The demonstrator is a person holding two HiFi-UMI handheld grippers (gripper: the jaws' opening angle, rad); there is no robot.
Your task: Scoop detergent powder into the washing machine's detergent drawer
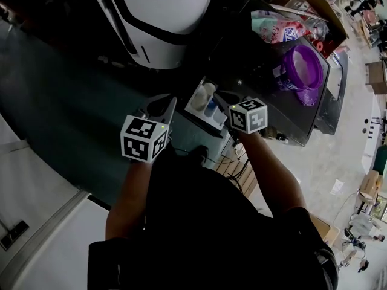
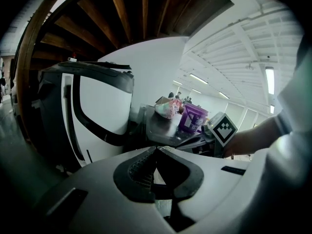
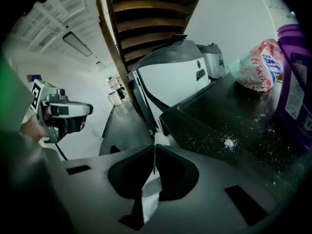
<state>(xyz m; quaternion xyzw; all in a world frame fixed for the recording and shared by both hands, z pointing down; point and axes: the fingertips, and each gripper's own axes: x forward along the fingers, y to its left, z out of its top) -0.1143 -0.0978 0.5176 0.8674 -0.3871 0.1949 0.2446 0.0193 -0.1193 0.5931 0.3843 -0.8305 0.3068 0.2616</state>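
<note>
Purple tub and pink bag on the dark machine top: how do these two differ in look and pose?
The purple tub is stiff and round; the pink bag is soft and crumpled. The tub is one plain colour with a label; the bag is patterned pink and blue. The tub stands upright; the bag slumps. Both rest on the dark top.

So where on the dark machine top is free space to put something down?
The bare patch of the dark top between the drawer and the purple tub, dusted with powder. Behind, the pink bag crowds it.
</note>
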